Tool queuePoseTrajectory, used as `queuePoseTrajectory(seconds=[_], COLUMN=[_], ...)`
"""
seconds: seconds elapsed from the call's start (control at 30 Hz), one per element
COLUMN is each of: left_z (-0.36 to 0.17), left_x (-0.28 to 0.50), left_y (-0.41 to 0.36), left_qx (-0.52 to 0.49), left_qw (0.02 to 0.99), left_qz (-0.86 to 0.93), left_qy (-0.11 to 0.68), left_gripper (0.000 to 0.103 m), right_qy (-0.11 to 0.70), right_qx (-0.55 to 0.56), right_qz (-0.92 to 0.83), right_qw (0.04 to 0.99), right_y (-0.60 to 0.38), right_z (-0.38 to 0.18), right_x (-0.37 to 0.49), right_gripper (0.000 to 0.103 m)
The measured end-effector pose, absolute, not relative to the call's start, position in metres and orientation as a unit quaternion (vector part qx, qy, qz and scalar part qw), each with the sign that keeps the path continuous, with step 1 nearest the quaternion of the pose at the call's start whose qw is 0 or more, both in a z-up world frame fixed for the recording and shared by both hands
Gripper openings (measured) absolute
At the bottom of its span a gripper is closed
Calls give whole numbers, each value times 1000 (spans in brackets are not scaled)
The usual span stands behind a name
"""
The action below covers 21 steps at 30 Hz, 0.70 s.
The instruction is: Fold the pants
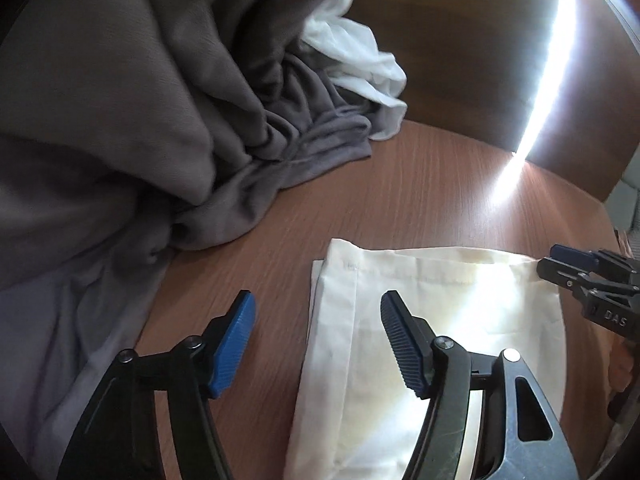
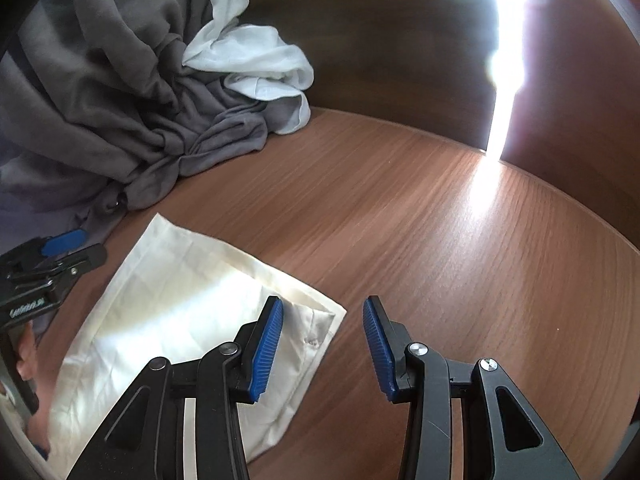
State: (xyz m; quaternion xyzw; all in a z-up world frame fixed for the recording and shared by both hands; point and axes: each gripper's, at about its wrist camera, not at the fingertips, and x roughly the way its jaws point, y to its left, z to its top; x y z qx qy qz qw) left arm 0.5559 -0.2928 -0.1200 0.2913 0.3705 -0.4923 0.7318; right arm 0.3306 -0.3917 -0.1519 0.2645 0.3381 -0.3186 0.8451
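Cream pants (image 1: 448,292) lie folded into a flat rectangle on the brown wooden table (image 1: 400,192). My left gripper (image 1: 318,304) hovers open over their left edge, with nothing between its blue pads. In the right wrist view the same folded pants (image 2: 180,280) fill the lower left, and my right gripper (image 2: 323,308) stands open above their right corner, one pad over the cloth and one over bare wood. Each gripper shows in the other's view: the right gripper (image 1: 580,276) at the pants' far right edge, the left gripper (image 2: 52,256) at their left edge.
A heap of grey clothes (image 1: 140,120) with a white cloth (image 1: 360,64) on it takes up the table's back left; this grey heap (image 2: 112,112) reaches close to the folded pants. A dark wooden wall (image 2: 400,40) rises behind the table, cut by a bright strip of light (image 2: 504,80).
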Motion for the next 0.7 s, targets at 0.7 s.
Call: queuePoseTrajectory(seconds=[0.7], left_z=[-166], left_x=[581], left_y=[-335], left_qx=[288], left_qw=[681], left_qz=[-532], left_qy=[413], left_gripper=[45], right_qy=[345], right_qx=[247], right_qz=[-339], right_qw=[840], right_y=[-384], right_z=[-165], right_x=[345], right_gripper=[42])
